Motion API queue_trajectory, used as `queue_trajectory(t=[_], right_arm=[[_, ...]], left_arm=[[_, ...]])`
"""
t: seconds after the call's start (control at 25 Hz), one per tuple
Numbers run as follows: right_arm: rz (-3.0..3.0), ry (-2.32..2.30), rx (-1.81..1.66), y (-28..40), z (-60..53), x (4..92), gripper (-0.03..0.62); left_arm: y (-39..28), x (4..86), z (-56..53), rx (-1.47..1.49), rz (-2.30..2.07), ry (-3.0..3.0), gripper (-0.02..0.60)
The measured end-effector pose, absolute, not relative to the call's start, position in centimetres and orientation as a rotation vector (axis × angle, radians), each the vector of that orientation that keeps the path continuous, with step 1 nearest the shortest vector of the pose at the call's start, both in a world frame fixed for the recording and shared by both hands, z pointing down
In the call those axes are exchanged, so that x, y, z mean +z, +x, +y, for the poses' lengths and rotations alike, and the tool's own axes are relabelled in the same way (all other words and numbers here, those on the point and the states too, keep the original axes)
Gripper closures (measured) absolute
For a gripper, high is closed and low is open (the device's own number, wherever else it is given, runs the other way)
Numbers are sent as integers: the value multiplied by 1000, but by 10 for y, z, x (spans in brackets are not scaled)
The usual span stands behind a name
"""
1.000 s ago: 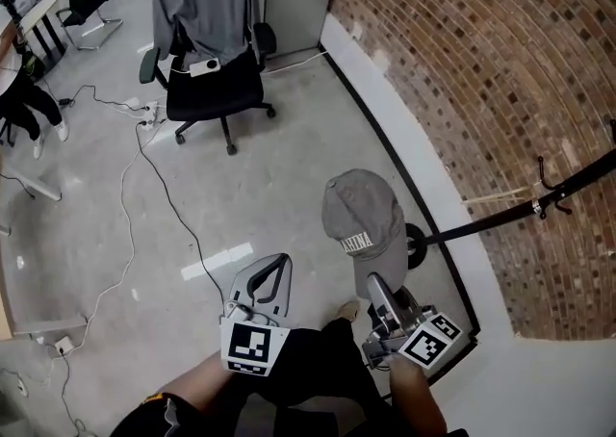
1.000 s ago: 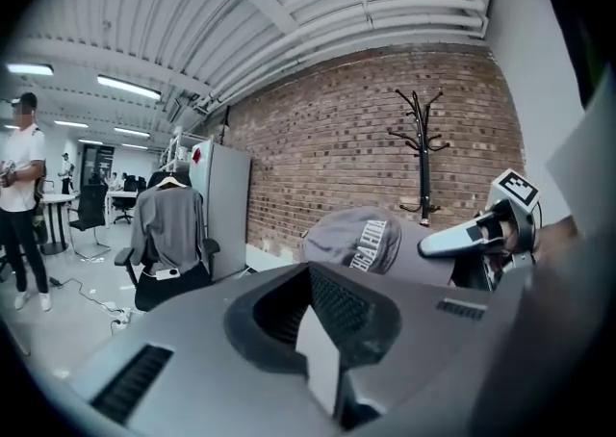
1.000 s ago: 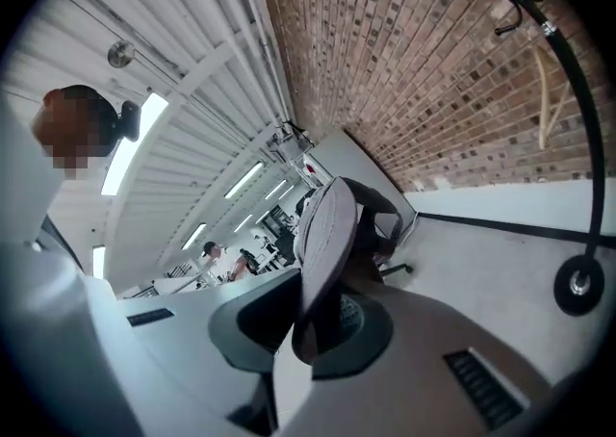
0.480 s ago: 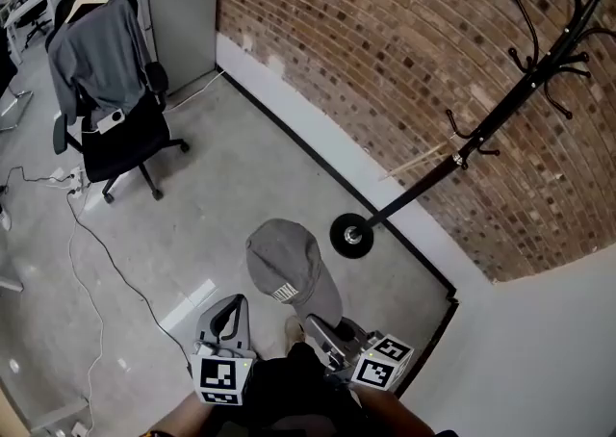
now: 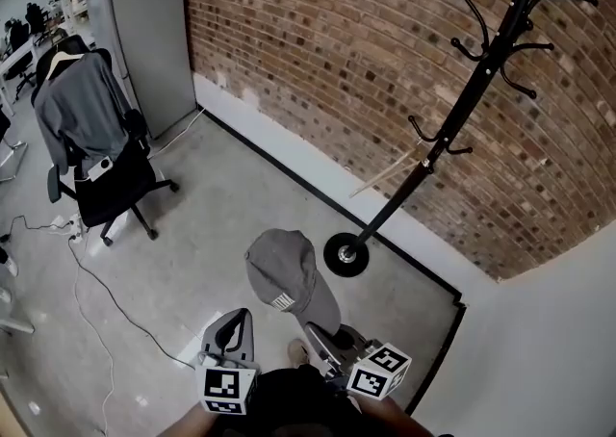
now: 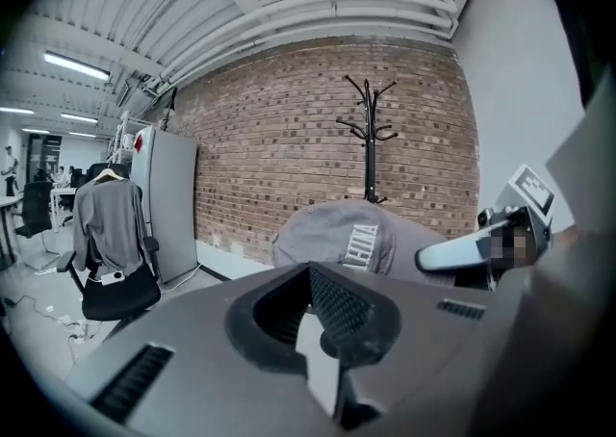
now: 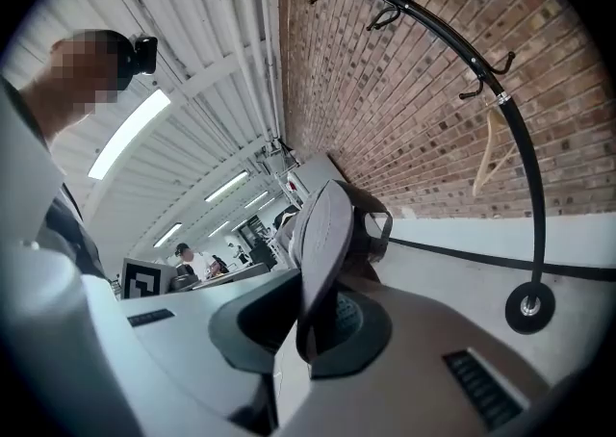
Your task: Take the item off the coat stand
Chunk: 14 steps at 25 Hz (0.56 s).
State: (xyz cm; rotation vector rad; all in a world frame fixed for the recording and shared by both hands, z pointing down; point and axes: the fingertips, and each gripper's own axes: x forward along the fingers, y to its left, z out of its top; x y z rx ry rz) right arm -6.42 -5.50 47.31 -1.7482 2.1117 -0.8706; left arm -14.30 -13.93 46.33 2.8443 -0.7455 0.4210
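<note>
A grey cap (image 5: 284,271) with white lettering hangs in the air in front of me, well clear of the black coat stand (image 5: 452,122). My right gripper (image 5: 322,334) is shut on the cap's brim (image 7: 322,233), which stands edge-on between the jaws of that gripper (image 7: 313,329). My left gripper (image 5: 234,321) is beside it on the left, shut and holding nothing. In the left gripper view the cap (image 6: 346,233) shows just beyond the left gripper (image 6: 322,320), with the coat stand (image 6: 369,137) behind it. No garment hangs on the hooks that show.
The stand's round base (image 5: 346,254) rests on the concrete floor by a brick wall (image 5: 337,50). A wooden hanger (image 5: 385,175) hangs on the stand's pole. An office chair with a grey jacket (image 5: 91,137) stands far left, with cables (image 5: 106,291) on the floor.
The head view has swung from the floor and chair towards the brick wall, so the whole stand shows. Both grippers sit lower in the picture; the cap stays in the right one.
</note>
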Motion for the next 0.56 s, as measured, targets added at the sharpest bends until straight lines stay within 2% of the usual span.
queue_trajectory(t=[0.56], right_arm=[[2094,-1753,-807,-19,-42,469,565]], left_arm=[[-96,463,-125,430,-722,2882,557]])
